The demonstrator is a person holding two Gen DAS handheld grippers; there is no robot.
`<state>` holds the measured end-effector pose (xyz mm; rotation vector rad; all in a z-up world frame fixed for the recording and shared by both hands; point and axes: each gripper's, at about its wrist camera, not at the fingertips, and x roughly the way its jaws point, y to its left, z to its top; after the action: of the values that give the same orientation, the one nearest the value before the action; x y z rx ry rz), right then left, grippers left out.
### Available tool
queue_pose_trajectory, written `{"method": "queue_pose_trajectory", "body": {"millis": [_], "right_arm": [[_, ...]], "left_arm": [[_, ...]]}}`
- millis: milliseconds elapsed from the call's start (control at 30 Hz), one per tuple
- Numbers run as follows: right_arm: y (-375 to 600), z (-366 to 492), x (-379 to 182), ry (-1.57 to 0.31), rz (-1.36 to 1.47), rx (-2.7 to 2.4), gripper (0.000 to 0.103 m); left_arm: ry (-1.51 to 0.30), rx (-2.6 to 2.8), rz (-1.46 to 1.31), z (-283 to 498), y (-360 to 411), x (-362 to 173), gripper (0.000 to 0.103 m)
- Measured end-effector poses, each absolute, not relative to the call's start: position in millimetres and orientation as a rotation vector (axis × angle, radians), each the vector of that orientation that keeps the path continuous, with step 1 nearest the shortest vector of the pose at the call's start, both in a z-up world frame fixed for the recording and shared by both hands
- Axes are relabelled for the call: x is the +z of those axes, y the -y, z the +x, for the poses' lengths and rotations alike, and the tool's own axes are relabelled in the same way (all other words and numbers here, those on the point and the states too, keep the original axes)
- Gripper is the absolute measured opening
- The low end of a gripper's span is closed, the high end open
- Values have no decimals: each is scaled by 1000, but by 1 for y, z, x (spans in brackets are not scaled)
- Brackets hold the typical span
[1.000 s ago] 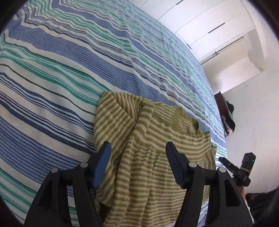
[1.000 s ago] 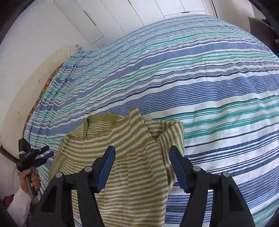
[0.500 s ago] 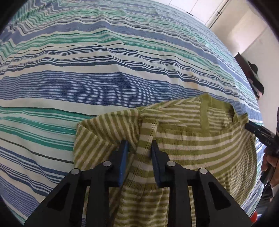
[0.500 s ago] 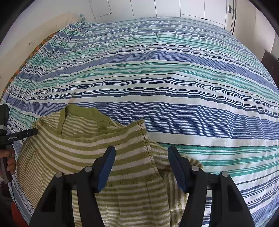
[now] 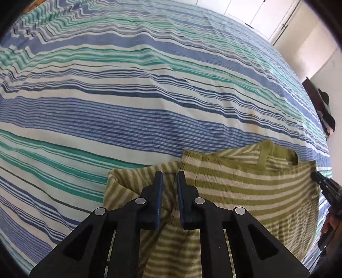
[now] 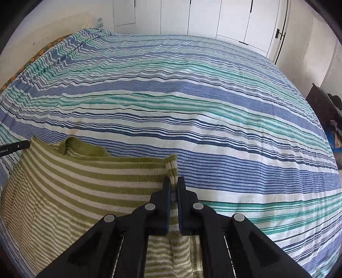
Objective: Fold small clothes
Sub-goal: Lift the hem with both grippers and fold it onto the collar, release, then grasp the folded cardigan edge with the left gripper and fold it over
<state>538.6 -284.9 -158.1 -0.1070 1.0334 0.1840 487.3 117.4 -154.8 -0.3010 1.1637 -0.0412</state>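
Left wrist view shows the left gripper (image 5: pixel 169 177) pinching a fold of the green striped shirt (image 5: pixel 245 184), while the right gripper (image 6: pixel 174 181), just closed, pinches its other top corner, the shirt lying on the near edge of the striped bedspread (image 6: pixel 192 102).

I've got the shirt (image 5: pixel 245 188) on the bed (image 5: pixel 149 96), at its near edge. Left gripper (image 5: pixel 170 188) at shirt's left shoulder, right gripper (image 6: pixel 174 192) at the opp. shoulder. Collar (image 6: pixel 83 147) btwn them, far side. Wardrobe (image 6: pixel 203 17) behind bed, prob. full width.
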Motion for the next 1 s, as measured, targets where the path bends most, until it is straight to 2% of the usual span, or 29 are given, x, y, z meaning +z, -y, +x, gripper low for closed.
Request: {"method": "queue_pose_trajectory", "body": {"millis": [67, 100, 133, 167, 200, 233, 333, 467, 567, 633, 767, 800, 833, 900, 1000], "right_arm": [[288, 528, -162, -1045, -89, 166, 15], [292, 519, -157, -1019, -73, 176, 19], [295, 507, -149, -990, -64, 181, 29], [300, 494, -139, -955, -55, 184, 35], [305, 478, -129, -917, -39, 195, 47], [311, 460, -119, -879, -17, 216, 53], [325, 402, -106, -835, 59, 274, 56], [332, 316, -119, -851, 206, 350, 58], [329, 253, -131, -848, 261, 357, 58], [331, 217, -141, -852, 304, 340, 58], [338, 172, -152, -882, 340, 323, 58], [339, 168, -153, -888, 339, 332, 58], [341, 166, -153, -887, 334, 335, 58], [342, 166, -149, -874, 322, 347, 58], [344, 168, -147, -852, 352, 355, 58]], "left_arm": [[-1096, -104, -386, 467, -132, -138, 24], [-1059, -112, -392, 454, -141, -125, 46], [-1022, -101, -383, 437, -151, -112, 66], [-987, -88, -374, 420, -162, -103, 72], [-966, -82, -368, 403, -171, -96, 77], [-965, -89, -368, 387, -178, -94, 78], [-1045, -168, -422, 356, -183, -108, 78], [-1127, -156, -473, 343, -178, -147, 80], [-1143, -150, -558, 346, -178, -167, 74], [-1110, -167, -580, 353, -176, -165, 67], [-1197, -201, -569, 379, -158, -175, 65], [-1228, -189, -561, 383, -155, -180, 50], [-1236, -162, -554, 384, -157, -181, 18], [-1218, -133, -614, 385, -163, -178, 9], [-1162, -143, -591, 382, -153, -148, 8]]}}
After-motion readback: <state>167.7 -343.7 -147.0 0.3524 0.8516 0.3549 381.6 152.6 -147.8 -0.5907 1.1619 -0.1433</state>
